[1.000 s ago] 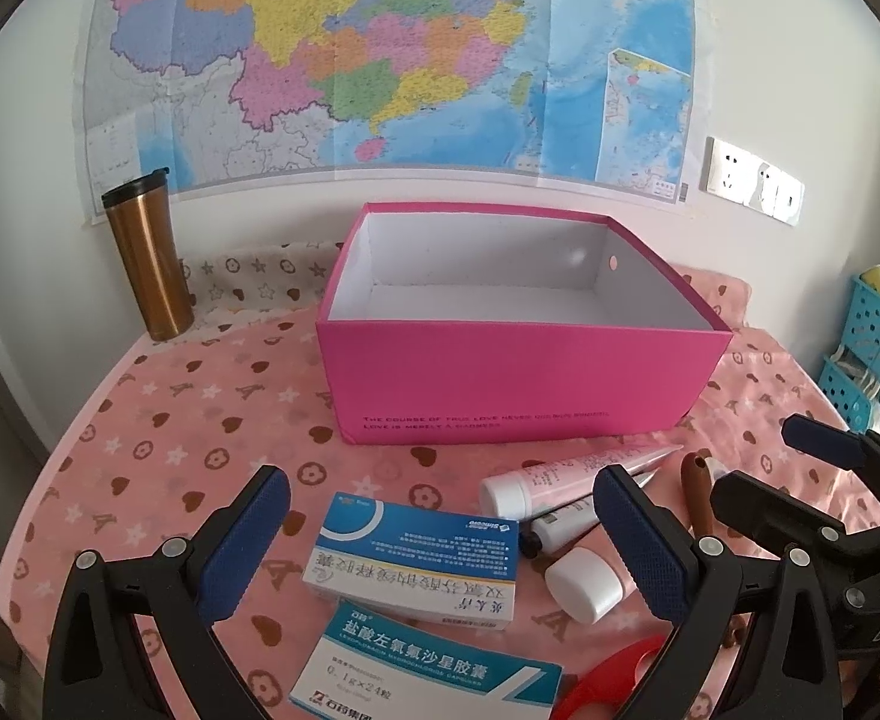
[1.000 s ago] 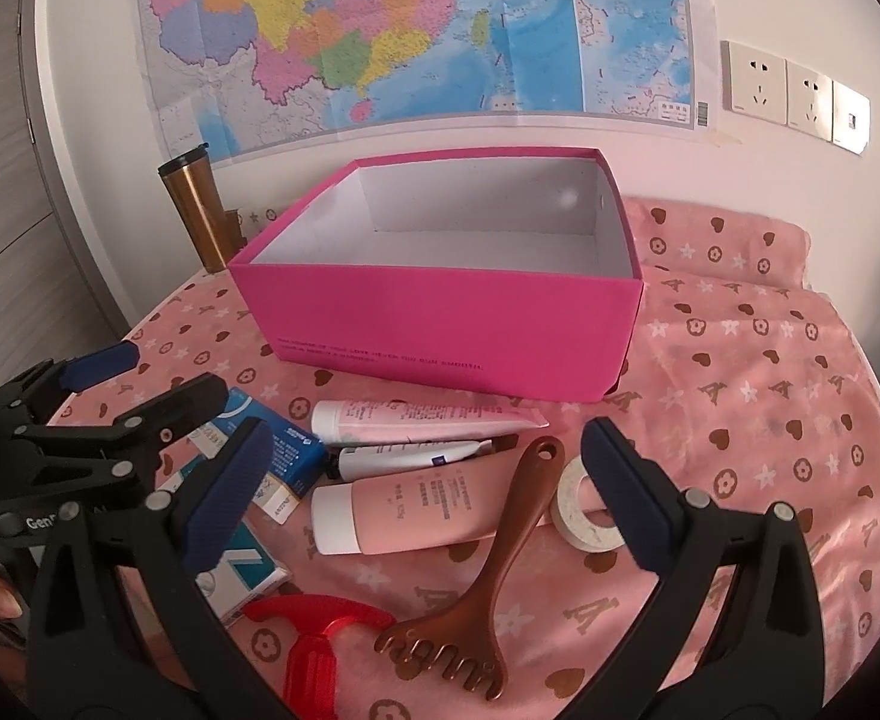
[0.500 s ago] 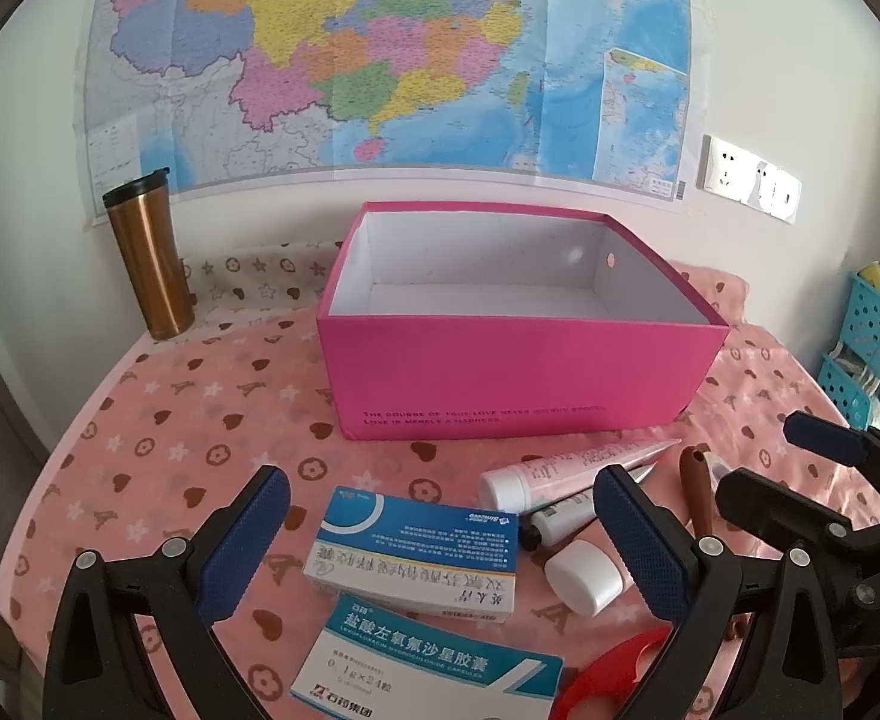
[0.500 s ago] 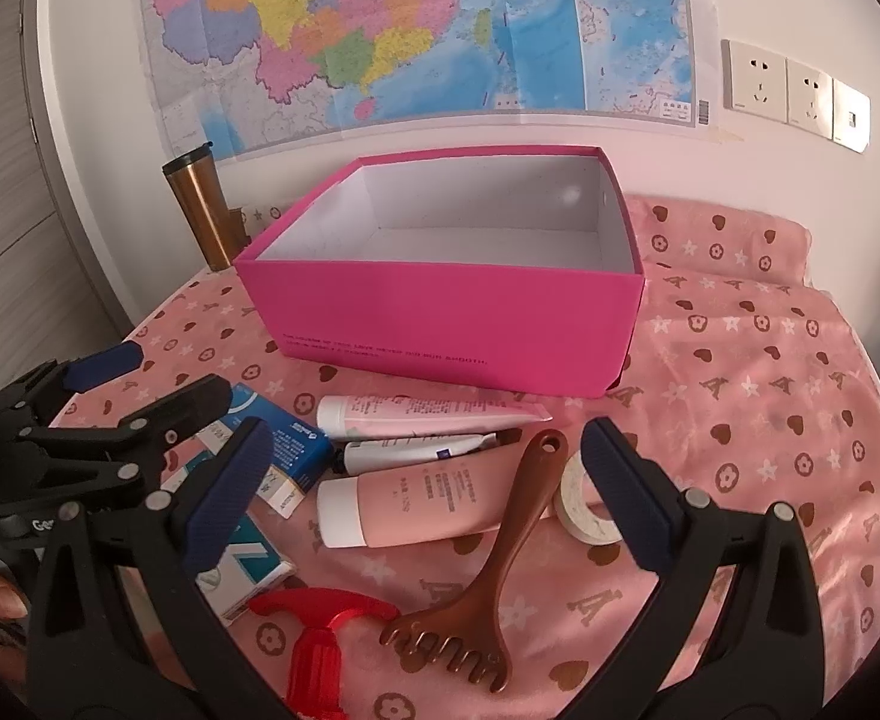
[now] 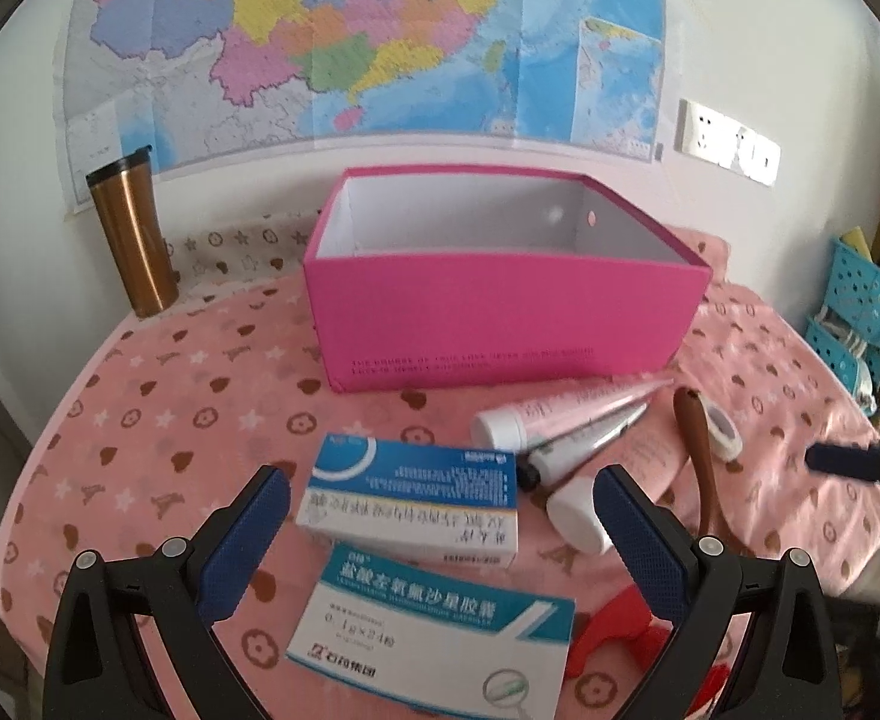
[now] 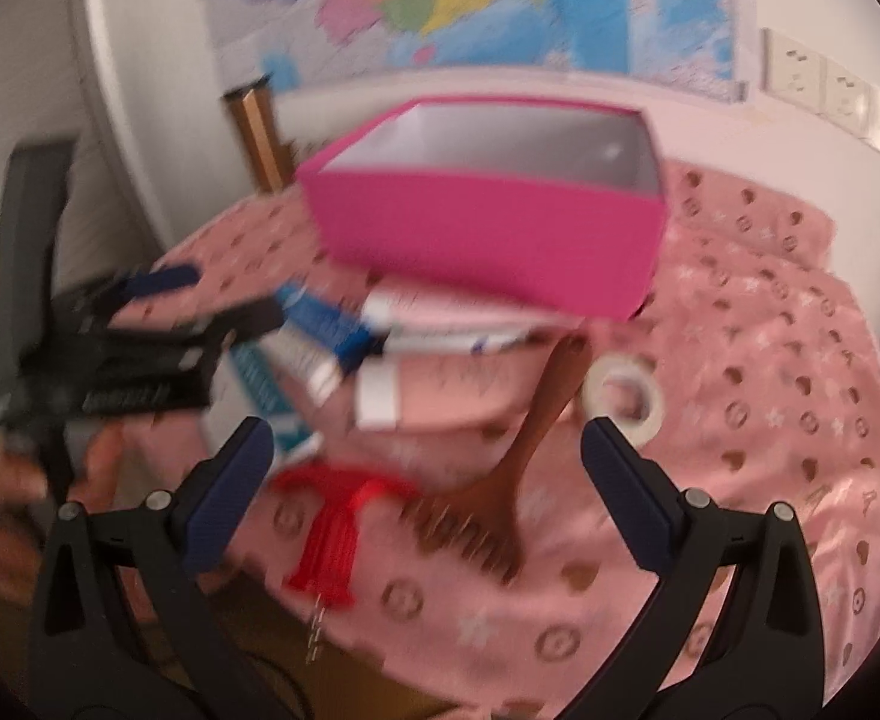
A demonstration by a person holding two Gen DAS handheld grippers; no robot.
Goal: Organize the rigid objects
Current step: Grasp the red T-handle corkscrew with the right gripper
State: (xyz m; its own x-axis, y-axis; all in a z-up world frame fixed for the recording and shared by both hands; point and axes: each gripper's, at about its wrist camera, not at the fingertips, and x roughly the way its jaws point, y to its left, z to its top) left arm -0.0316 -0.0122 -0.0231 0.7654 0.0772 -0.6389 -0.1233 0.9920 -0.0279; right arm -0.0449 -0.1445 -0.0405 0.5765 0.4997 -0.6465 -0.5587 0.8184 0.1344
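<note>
An empty pink box [image 5: 500, 312] stands at the back of the table; it also shows in the right wrist view [image 6: 488, 234]. In front of it lie two blue-and-white medicine boxes [image 5: 410, 504] [image 5: 434, 636], cream tubes [image 5: 566, 420], a brown wooden comb [image 6: 500, 480], a tape roll [image 6: 620, 396] and a red plastic piece [image 6: 338, 534]. My left gripper [image 5: 440, 540] is open above the medicine boxes. My right gripper [image 6: 428, 486] is open above the comb and the red piece. The right wrist view is blurred.
A copper tumbler [image 5: 134, 234] stands at the back left by the wall. Blue baskets [image 5: 860, 312] hang off the table's right side. The pink cloth [image 5: 170, 420] covers a round table with its edge close in front.
Both grippers have moved: the left one forward and lower over the medicine boxes, the right one back and to the right, now blurred by motion. Nothing on the table has shifted.
</note>
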